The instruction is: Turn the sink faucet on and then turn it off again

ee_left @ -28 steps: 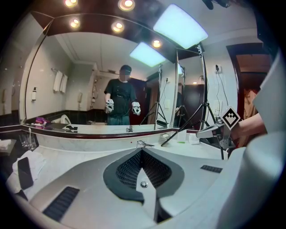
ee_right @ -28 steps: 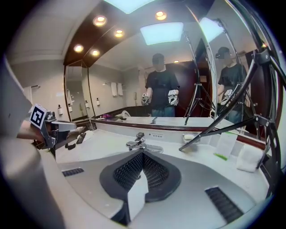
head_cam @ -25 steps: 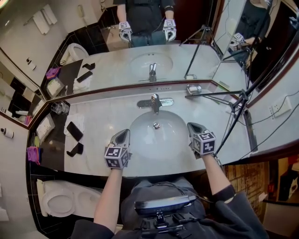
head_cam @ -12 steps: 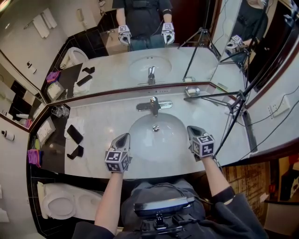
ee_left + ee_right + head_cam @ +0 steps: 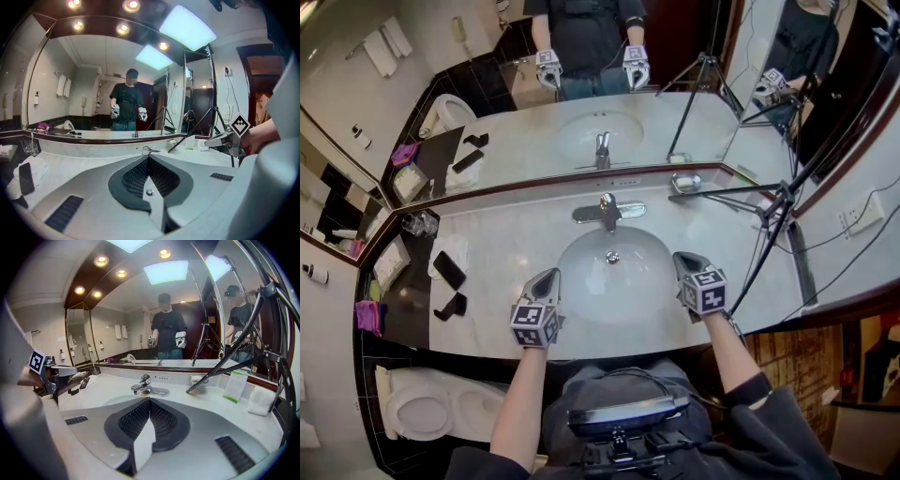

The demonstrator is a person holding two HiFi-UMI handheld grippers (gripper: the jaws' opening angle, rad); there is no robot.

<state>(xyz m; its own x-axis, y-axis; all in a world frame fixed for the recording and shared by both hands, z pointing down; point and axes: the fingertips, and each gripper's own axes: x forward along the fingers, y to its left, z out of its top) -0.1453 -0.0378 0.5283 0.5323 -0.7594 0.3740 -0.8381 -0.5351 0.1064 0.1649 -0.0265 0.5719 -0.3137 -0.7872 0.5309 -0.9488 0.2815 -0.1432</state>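
The chrome faucet (image 5: 608, 210) stands behind the oval sink basin (image 5: 614, 281) on the pale marble counter, its lever lying flat, and no water shows. My left gripper (image 5: 549, 274) hovers over the basin's front left rim, shut and empty. My right gripper (image 5: 682, 257) hovers over the front right rim, also shut and empty. Both point toward the mirror, well short of the faucet. In the left gripper view the faucet (image 5: 149, 150) sits just past the closed jaws. In the right gripper view the faucet (image 5: 144, 386) lies straight ahead beyond the closed jaws.
A big mirror (image 5: 581, 84) backs the counter. A tripod (image 5: 769, 202) stands at the right, one leg reaching over a soap dish (image 5: 685, 182). Two dark phones (image 5: 449, 269) and some glasses (image 5: 420, 221) lie at the left. A green card (image 5: 235, 385) stands at the right.
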